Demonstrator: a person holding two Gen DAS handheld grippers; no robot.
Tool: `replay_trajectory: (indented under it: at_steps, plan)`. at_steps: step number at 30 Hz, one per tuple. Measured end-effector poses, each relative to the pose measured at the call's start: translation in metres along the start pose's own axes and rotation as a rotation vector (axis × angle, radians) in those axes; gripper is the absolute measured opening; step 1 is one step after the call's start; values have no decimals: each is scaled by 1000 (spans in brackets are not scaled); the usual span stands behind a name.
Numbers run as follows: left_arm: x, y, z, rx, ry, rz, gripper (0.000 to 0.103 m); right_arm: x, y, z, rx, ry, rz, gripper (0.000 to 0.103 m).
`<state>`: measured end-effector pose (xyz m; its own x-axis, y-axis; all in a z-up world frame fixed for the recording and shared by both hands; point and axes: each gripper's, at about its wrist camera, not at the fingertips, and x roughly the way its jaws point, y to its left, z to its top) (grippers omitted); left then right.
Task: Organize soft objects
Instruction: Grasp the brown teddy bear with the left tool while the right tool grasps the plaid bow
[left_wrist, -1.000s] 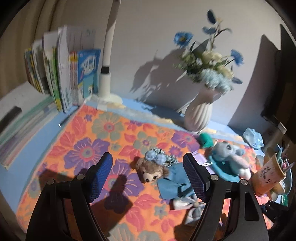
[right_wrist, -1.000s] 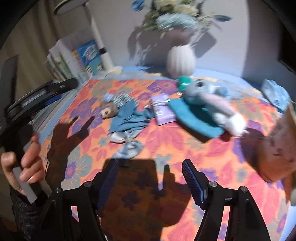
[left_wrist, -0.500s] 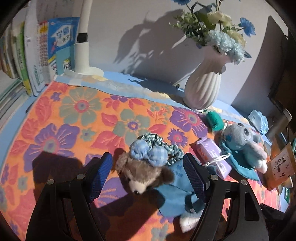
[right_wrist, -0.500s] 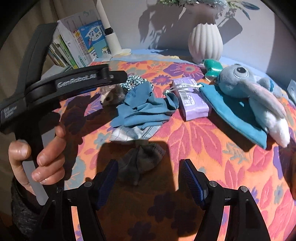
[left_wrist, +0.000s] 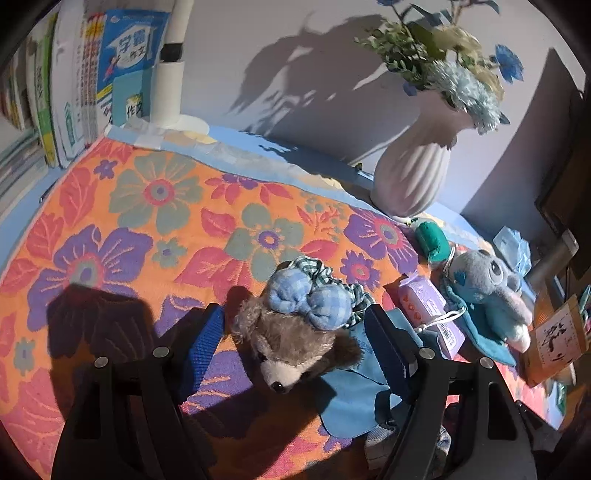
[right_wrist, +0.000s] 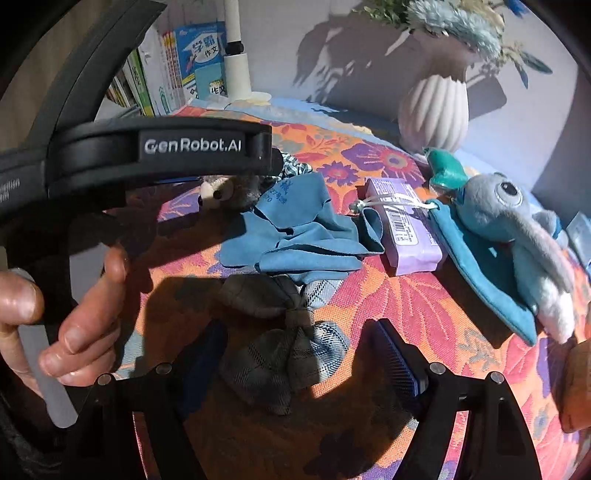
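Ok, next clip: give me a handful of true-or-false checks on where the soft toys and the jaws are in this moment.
1. The brown plush bear lies between the left gripper's jaws. True.
2. The bear wears a red bow. False: its bow is blue check.
3. The right gripper is shut on the plaid cloth bow. False: its jaws are opening, clear of the bow between them.
4. The grey-blue plush elephant lies on a teal pouch. True.
5. The white vase has tipped over. False: it stands upright.
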<state>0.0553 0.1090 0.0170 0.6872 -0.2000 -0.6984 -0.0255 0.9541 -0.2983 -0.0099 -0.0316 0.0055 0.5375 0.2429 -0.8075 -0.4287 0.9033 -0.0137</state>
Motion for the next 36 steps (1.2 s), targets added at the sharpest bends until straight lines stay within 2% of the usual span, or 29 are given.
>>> replay_trajectory:
  at_steps: [2,4,7,15,22,28,29,32,33,36]
  plan:
    - [1,5,0,-27,6,-11,76,-1,0,0,1,-8,6,70]
    - [3,7,1,-38,14,-22,76,-2,-1,-1,2,-17,4,66]
    - [4,6,0,-30,12,-28,76,-3,-2,-1,3,-20,4,66]
    - [2,-6,-1,33,-9,22,76,-4,-1,-2,4,-20,5,66]
    - [1,-4,-1,32,-13,11,76,-3,0,-1,0,-23,6,66]
    - [0,-7,-1,43,-19,10,75,-4,2,-1,-8,-30,14,54]
    - [1,-7,-2,45,-17,4,74,-5,3,-1,-9,-31,16,50]
    - [2,-9,-2,57,-5,-6,61,-7,7,-2,-26,-40,21,36]
    - [3,-10,-2,61,-1,-12,53,-8,8,-2,-33,-41,22,35]
    - [3,-8,-2,58,6,-34,47,-10,10,-4,-42,-44,31,28]
